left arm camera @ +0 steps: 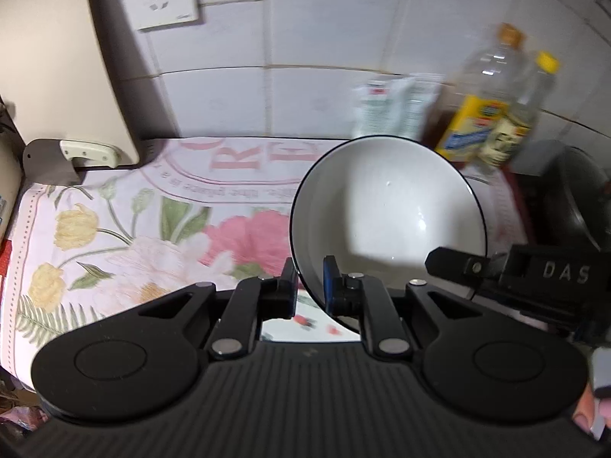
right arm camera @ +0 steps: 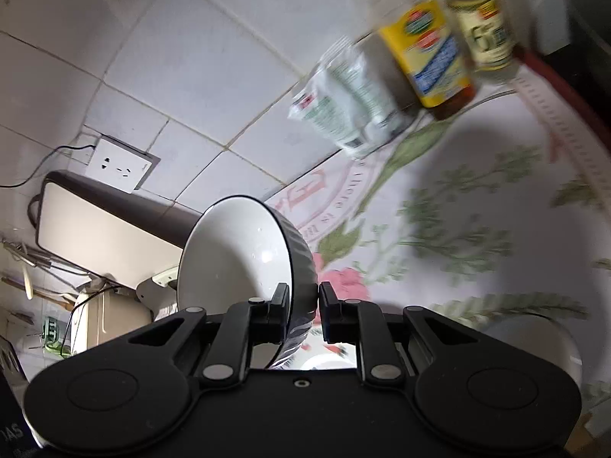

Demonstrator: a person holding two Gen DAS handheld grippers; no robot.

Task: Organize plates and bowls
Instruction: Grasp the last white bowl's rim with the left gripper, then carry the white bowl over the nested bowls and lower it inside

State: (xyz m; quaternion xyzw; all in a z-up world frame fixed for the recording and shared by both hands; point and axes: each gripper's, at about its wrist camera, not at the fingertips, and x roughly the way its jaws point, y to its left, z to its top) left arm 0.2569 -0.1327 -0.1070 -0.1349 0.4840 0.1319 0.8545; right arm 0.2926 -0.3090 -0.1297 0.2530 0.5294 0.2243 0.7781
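Far to the left of the jaws stands a cream and grey box-shaped machine [left arm camera: 57, 76] at the cloth's left edge. Ahead of the jaws, the flowery pink and white tablecloth [left arm camera: 133, 229] lies wide and bare.

The left gripper [left arm camera: 310, 286] has its jaws clamped on the thin rim of a white bowl with a black edge [left arm camera: 389, 213]. The bowl is off the cloth, tipped up, open side facing the camera. The right gripper [right arm camera: 301, 313] pinches the bowl's [right arm camera: 236, 252] ribbed dark wall, one jaw inside and one outside.

Right of the jaws, by the tiled wall [left arm camera: 305, 38], stand a white and green packet [left arm camera: 393, 107], a yellow-label clear plastic bottle [left arm camera: 477, 114] and a smaller yellow-capped bottle [left arm camera: 527, 114], close together.
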